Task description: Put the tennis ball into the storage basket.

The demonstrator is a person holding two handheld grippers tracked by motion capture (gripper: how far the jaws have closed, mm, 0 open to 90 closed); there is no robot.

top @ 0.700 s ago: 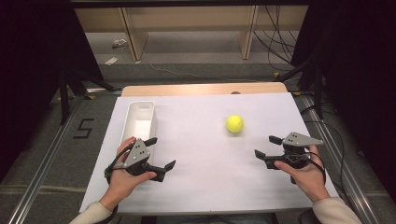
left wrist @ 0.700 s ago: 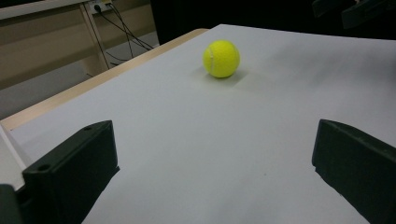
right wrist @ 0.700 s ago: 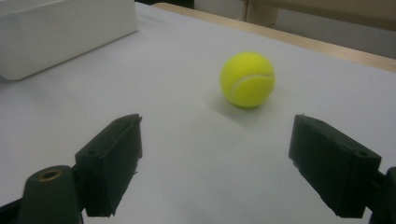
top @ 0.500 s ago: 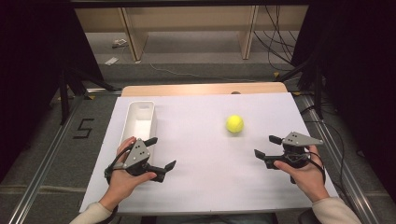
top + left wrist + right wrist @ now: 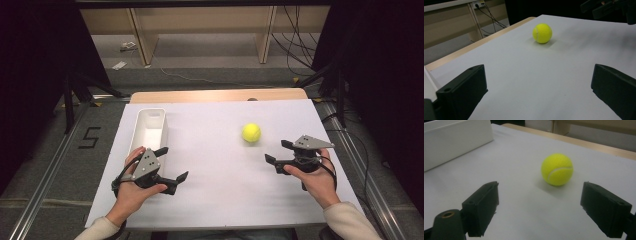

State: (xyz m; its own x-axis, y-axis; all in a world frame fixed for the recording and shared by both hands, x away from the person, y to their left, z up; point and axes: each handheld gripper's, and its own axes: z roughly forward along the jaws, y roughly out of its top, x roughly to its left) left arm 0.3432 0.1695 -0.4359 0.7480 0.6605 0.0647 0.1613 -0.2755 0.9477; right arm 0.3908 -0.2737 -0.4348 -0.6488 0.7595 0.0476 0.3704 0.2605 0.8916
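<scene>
From the high view I have both tools low over the white counter [image 5: 220, 200] near its front edge. The tennis ball [image 5: 251, 133] sits right of centre, about midway between the front and far edges, apart from everything. My right tool [image 5: 276, 152] is the nearer one: the ball lies just ahead of it and a little toward the counter's middle. My left tool [image 5: 173, 164] is well apart from the ball, beside the front end of the white tray [image 5: 141, 131] that runs along the left edge.

In the left gripper view, the jaws stand wide apart with nothing between them, and the ball [image 5: 542, 33] rests far ahead, toward the far edge.

In the right gripper view, the jaws are likewise spread and empty, and the ball [image 5: 557, 169] sits close ahead, slightly right of the midline between them. I judge a short forward push with the right tool would bring it between the jaws. The tray's wall [image 5: 456, 141] shows at the upper left.
</scene>
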